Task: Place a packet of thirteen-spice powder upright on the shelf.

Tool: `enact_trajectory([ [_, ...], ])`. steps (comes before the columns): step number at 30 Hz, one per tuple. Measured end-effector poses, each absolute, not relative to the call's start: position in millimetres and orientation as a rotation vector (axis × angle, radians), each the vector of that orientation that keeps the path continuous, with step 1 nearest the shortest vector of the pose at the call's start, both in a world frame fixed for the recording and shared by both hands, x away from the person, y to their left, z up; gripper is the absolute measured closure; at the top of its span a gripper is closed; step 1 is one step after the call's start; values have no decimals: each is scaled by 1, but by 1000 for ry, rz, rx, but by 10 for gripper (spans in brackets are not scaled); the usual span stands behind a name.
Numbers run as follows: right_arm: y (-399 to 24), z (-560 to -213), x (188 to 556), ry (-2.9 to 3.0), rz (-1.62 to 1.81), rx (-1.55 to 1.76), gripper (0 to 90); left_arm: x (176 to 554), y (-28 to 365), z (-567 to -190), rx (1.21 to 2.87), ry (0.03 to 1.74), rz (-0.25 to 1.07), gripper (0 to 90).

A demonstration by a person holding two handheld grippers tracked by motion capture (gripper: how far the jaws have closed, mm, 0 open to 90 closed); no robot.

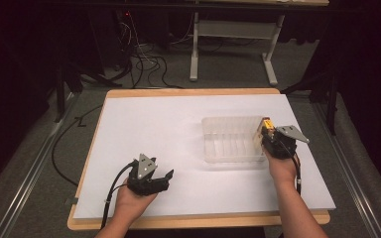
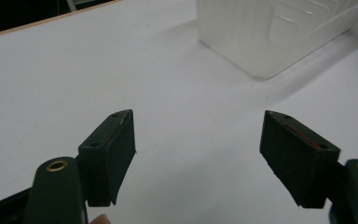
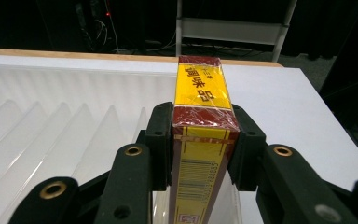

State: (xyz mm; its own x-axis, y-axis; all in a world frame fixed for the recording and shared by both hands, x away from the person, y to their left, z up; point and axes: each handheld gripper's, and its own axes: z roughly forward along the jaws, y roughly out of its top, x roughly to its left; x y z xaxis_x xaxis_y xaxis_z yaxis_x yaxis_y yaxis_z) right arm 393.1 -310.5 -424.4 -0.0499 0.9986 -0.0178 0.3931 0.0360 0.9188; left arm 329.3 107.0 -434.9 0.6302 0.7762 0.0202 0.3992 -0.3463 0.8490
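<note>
**Boxed seasoning held at the bin's right end**

High view: one clear plastic bin [image 1: 230, 139] sits right of centre on the white table [image 1: 144, 124]. The right gripper [image 1: 270, 135] holds one yellow-and-red box [image 1: 266, 123] at the bin's right end wall; whether the box is over the rim or just inside it is hard to tell from here. The left gripper [image 1: 164, 176] rests low at the near left, well apart from the bin.

Left gripper view: its jaws stand wide apart with nothing between them, only bare table, and a corner of the bin [image 2: 270, 32] ahead.

Right gripper view: the right gripper [image 3: 204, 140] is clamped on the box [image 3: 200, 93], pads on its two narrow sides near the top end. The box looks like a light, stiff carton under glossy film, so probably a little slippery; gripping the flat sides squarely suits it. The bin's ribbed floor [image 3: 51, 126] lies just to the left.

Count: one box, one bin, two grippers.
</note>
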Motion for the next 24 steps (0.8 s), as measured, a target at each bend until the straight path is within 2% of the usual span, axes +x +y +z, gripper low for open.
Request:
enact_trajectory([
  [11, -314, -413, 383, 1583, 1063, 1443, 454, 332, 110, -438, 1962, 940, 498, 277],
  [15, -311, -402, 373, 1588, 1087, 1405, 413, 331, 109, -437, 1953, 933, 504, 277],
  [24, -282, -386, 328, 1680, 1263, 1285, 394, 332, 103, -436, 1957, 917, 494, 278],
])
